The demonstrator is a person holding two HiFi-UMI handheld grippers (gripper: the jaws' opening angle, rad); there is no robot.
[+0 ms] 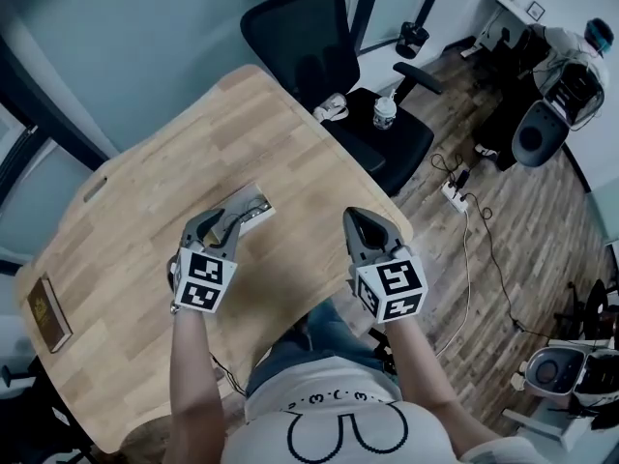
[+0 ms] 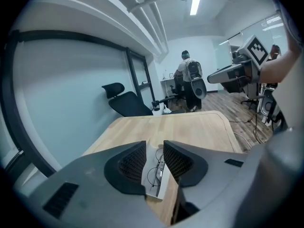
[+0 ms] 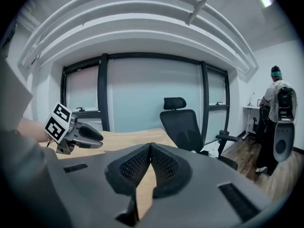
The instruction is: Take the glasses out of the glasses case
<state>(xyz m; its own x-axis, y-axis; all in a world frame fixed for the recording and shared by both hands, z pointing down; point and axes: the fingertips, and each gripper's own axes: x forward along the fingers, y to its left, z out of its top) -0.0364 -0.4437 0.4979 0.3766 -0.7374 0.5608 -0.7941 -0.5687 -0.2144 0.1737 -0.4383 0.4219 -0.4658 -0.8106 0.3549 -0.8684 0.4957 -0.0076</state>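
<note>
An open grey glasses case [image 1: 253, 204] lies on the wooden table [image 1: 145, 191], near its middle. In the left gripper view, thin round wire glasses [image 2: 155, 171] rest inside the case [image 2: 153, 186]. My left gripper [image 1: 221, 224] hovers just above the near end of the case. It is open [image 2: 155, 144], and the glasses show through the gap without touching the pads. My right gripper [image 1: 354, 215] hangs over the table's right part, away from the case. It is shut [image 3: 150, 146] with nothing between its jaws.
A black office chair [image 1: 329, 56] stands at the table's far side, with a paper cup [image 1: 385, 112] on its seat. A brown book [image 1: 46, 312] lies at the table's left edge. A power strip [image 1: 455, 196] and cables are on the floor to the right.
</note>
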